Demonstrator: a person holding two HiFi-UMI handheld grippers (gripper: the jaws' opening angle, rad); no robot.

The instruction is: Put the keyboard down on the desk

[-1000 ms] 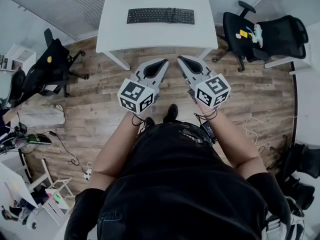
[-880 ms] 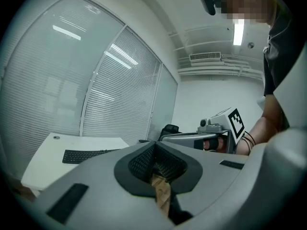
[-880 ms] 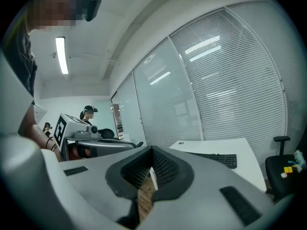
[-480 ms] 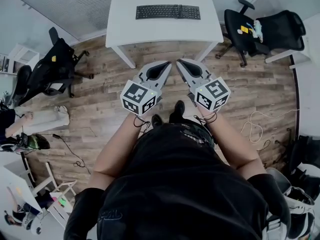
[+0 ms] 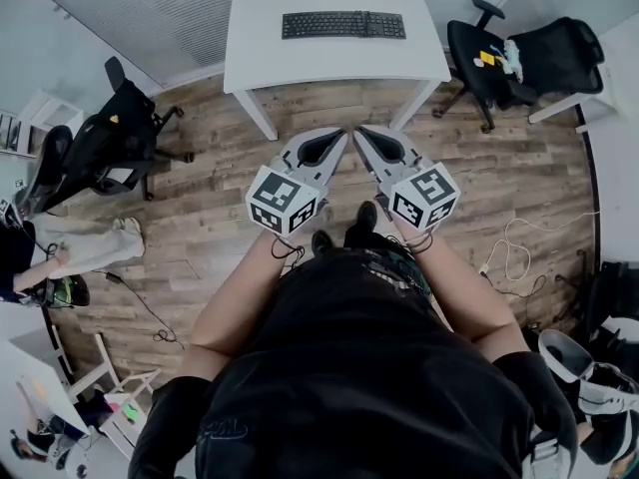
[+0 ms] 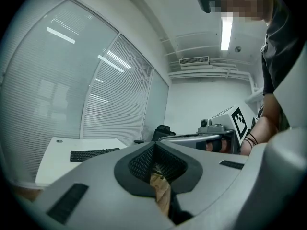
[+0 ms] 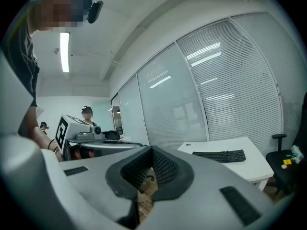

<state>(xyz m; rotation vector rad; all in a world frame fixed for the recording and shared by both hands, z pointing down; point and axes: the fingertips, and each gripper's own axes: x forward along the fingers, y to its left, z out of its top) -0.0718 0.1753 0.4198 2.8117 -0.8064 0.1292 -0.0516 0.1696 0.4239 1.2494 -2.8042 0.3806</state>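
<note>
A black keyboard [image 5: 343, 25] lies flat on the white desk [image 5: 329, 60] at the top of the head view, well ahead of both grippers. The same keyboard [image 6: 93, 154] shows at the left of the left gripper view, and the keyboard [image 7: 218, 155] at the right of the right gripper view. My left gripper [image 5: 337, 136] and right gripper [image 5: 359, 132] are held side by side over the wooden floor, tips close together, a good way short of the desk. Both are shut with nothing in them.
A black office chair [image 5: 519, 60] with small items on its seat stands right of the desk. Another black chair [image 5: 105, 148] stands at the left. A person sits on the floor at the far left [image 5: 60, 257]. Cables [image 5: 514, 257] lie on the floor at the right.
The head view has shifted so the desk and keyboard sit further right and higher in the picture. Both grippers stay shut and side by side, and the keyboard has not moved on the desk.
</note>
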